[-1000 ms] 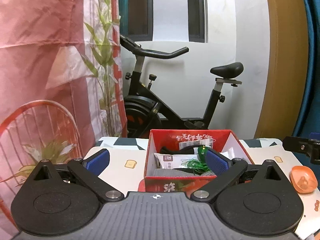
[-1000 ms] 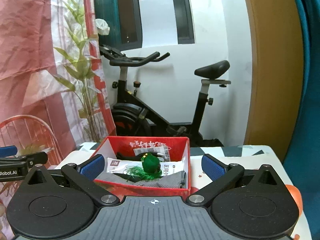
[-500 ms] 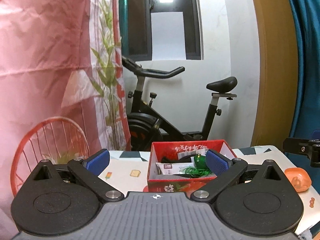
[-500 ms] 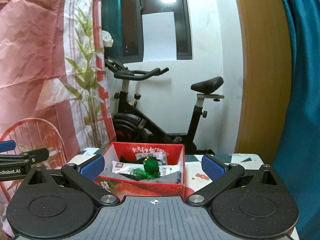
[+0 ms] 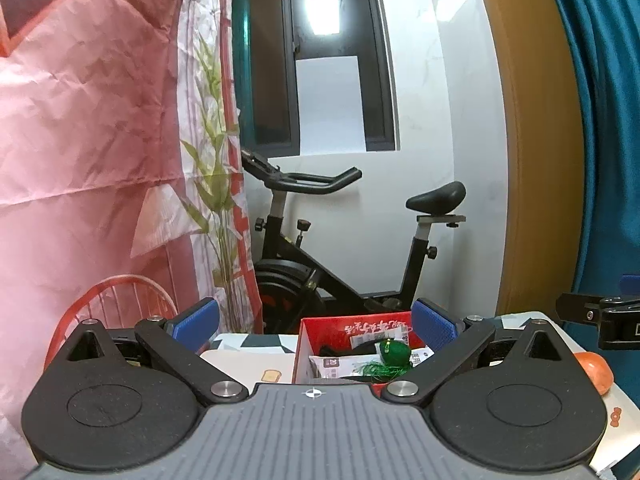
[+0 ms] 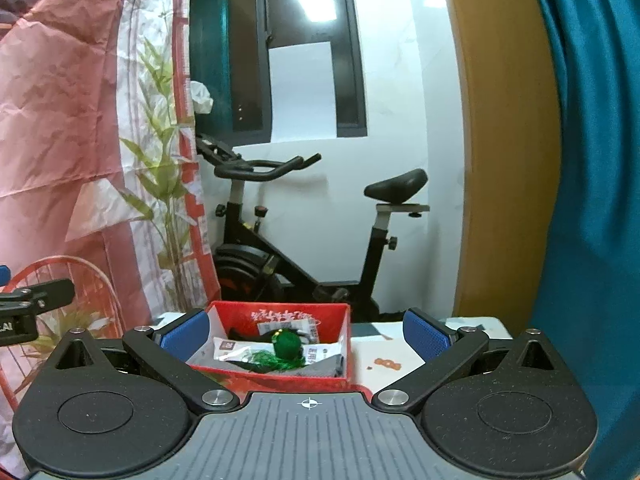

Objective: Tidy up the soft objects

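A red cardboard box (image 5: 306,346) (image 6: 348,332) stands on the patterned table and holds a green pom-pom with a tassel (image 5: 394,350) (image 6: 286,345), white packets (image 6: 236,350) and grey cloth (image 6: 324,368). My left gripper (image 5: 315,322) is open and empty, raised well back from the box. My right gripper (image 6: 306,332) is also open and empty, with the box framed between its blue pads (image 6: 424,334). Each gripper shows at the edge of the other's view.
An orange soft object (image 5: 596,368) lies on the table (image 5: 248,364) at the right. Behind the table stand a black exercise bike (image 5: 340,264), a pink patterned curtain (image 5: 92,160), a red wire chair back (image 5: 116,300) and a teal curtain (image 6: 592,200).
Both grippers have pulled back and tilted upward, so the box sits lower and smaller in both views. Both stay open and empty.
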The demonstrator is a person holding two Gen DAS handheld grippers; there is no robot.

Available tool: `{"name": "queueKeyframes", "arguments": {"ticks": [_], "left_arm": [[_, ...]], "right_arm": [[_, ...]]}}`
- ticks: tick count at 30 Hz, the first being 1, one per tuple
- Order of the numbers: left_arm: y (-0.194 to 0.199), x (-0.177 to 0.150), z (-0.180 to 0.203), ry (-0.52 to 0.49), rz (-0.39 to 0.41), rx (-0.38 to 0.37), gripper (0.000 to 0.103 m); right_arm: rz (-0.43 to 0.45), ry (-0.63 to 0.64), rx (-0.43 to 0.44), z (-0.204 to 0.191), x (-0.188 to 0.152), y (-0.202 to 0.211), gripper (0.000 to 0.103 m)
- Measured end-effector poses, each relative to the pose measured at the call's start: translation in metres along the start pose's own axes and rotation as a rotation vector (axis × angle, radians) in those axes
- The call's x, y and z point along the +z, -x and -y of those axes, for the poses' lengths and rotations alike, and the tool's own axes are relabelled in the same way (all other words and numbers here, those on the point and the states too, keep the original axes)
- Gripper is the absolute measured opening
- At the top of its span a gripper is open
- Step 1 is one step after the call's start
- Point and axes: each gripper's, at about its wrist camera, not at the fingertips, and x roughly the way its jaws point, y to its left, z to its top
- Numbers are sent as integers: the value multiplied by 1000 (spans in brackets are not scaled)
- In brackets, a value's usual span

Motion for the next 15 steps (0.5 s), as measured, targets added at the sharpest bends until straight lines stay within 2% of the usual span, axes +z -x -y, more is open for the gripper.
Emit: {"name": "queueKeyframes", "arguments": {"ticks": [15], "left_arm": [[0, -2, -3, 22, -24, -1, 103]], "right_arm": [[11, -8, -20, 6, 1, 10, 103]]}}
